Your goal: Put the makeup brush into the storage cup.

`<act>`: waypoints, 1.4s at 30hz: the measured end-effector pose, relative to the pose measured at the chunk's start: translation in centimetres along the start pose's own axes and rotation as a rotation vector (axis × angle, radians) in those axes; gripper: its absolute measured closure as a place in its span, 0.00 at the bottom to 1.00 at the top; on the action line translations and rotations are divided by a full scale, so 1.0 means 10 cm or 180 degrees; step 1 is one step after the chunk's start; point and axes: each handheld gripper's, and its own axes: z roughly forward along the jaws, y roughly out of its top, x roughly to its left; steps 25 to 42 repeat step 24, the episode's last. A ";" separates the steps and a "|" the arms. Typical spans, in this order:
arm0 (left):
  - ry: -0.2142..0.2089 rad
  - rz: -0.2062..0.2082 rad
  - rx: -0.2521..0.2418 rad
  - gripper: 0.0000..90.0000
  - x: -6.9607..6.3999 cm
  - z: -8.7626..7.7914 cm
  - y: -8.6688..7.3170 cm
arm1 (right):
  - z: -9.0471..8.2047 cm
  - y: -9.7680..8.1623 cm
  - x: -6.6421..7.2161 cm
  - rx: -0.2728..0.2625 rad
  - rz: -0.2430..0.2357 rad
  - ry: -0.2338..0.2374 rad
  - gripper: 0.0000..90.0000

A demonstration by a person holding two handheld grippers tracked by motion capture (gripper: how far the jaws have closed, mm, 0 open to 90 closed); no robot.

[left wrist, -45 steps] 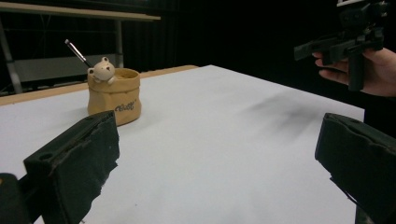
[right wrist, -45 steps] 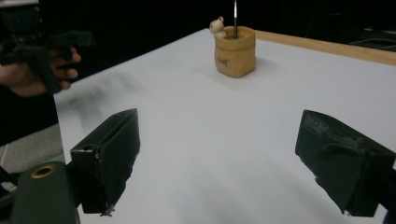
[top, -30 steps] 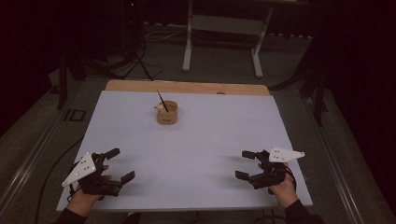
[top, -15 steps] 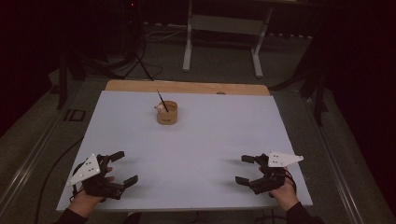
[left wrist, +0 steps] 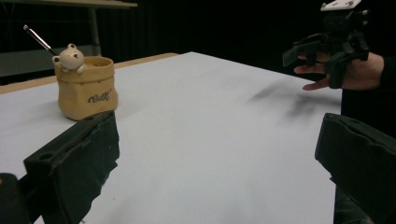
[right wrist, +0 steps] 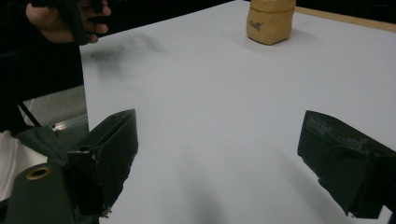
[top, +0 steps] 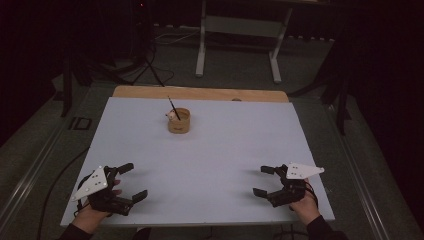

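Note:
A tan sack-shaped pot (top: pixel 179 120) with a small bear figure on its rim and a thin dark brush (top: pixel 172 106) sticking out stands at the back middle of the white table (top: pixel 210 165). The pot also shows in the left gripper view (left wrist: pixel 86 87) and the right gripper view (right wrist: pixel 271 21). My left gripper (top: pixel 131 182) hovers open over the front left corner, nothing between its jaws. My right gripper (top: pixel 263 181) hovers open near the front right edge, also with nothing in it. Across the table, the left gripper view shows the right gripper (left wrist: pixel 317 56).
A wooden board edge (top: pixel 200 93) runs along the table's far side. Behind it on the dark floor stand a white metal frame (top: pixel 240 30) and a tripod with cables (top: pixel 145 60). A person's hand (right wrist: pixel 60 21) shows at the right gripper view's top left.
Both grippers have drifted back toward the table's front edge, a little lower in the high view. Both stay open. The pot has not moved.

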 end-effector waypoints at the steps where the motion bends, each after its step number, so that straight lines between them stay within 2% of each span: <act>1: 0.0010 -0.0003 0.0004 0.00 0.00 0.00 0.00 | 0.00 0.00 0.00 0.0008 -0.0015 -0.0034 0.14; 3: 0.0018 -0.0007 0.0009 0.00 0.01 -0.01 0.00 | 0.00 -0.02 -0.01 0.0019 0.0030 -0.0017 0.14; 6: 0.0074 -0.0008 0.0074 0.00 0.01 0.00 -0.01 | 0.02 -0.04 -0.01 0.0087 0.0015 -0.0037 0.14; 12: 0.0232 0.0009 0.0132 0.00 0.03 0.00 -0.02 | 0.02 -0.05 -0.01 0.0079 -0.0022 -0.0125 0.14; 21: 0.0219 -0.0022 0.0128 0.00 0.03 0.00 -0.01 | 0.01 -0.04 0.00 0.0079 -0.0099 -0.0267 0.13; 42: 0.0215 -0.0030 0.0118 0.00 0.03 -0.01 -0.01 | 0.01 -0.05 0.00 0.0101 -0.0092 -0.0261 0.13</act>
